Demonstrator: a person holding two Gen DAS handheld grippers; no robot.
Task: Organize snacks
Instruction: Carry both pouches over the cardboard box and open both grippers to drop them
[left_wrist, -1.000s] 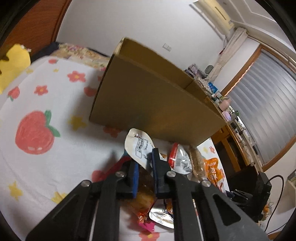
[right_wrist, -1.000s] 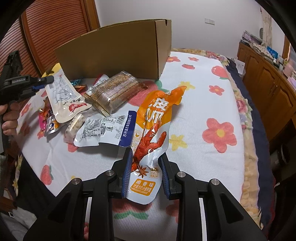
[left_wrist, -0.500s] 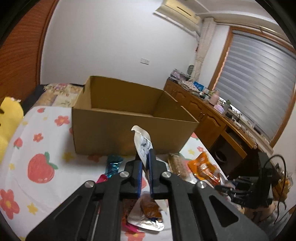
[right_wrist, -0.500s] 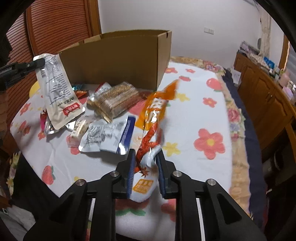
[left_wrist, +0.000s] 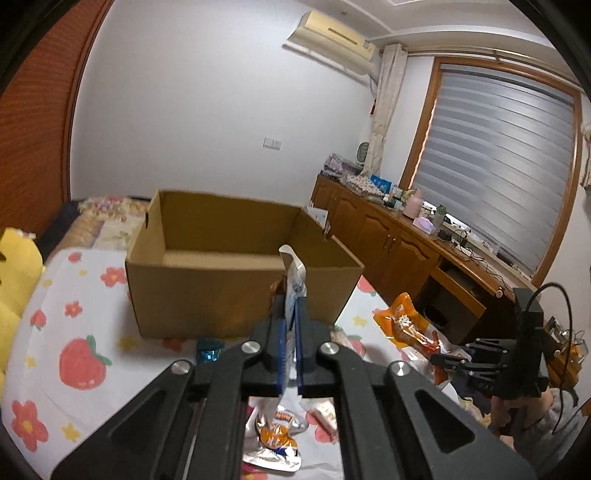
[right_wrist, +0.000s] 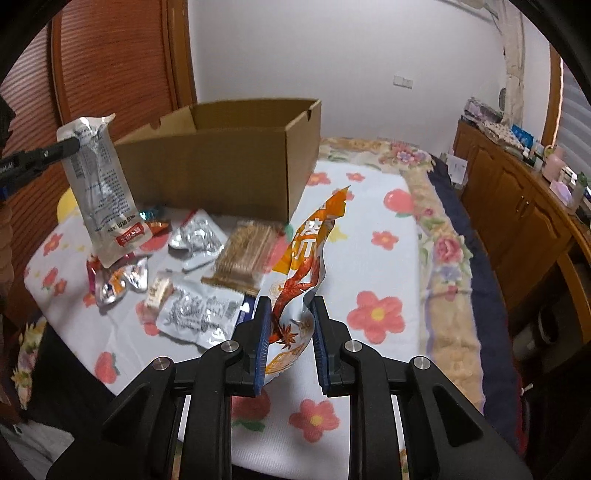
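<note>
Open brown cardboard box (left_wrist: 207, 295) on a white bedspread printed with red flowers and strawberries (right_wrist: 369, 266), top flaps absent from view, visible interior bare. Clamped shut in the left gripper (left_wrist: 291, 325): a clear-and-white plastic snack pouch with a red label (right_wrist: 101, 192), lifted off the bedspread and hanging in front of the box's near wall. Clamped in the right gripper (right_wrist: 290, 347): a long orange-and-silver foil snack packet (right_wrist: 306, 251), pinched near its lower end, upper end rising toward the box's right corner. Loose on the bedspread before the box: a clear pack of golden-brown biscuit sticks (right_wrist: 247, 258), a flat silver packet with a blue edge (right_wrist: 201, 314), a crumpled silver wrapper (right_wrist: 197, 236), small orange and silver sachets (right_wrist: 118, 280), a teal-wrapped sweet (left_wrist: 209, 350). Around the bed: a yellow plush toy (left_wrist: 14, 266) at left, a white wall, a reddish wooden slatted door (right_wrist: 110, 74), wooden cabinets (left_wrist: 399, 243) cluttered on top, a window with grey blinds (left_wrist: 498, 155), a cream wall-mounted air conditioner (left_wrist: 332, 37).
</note>
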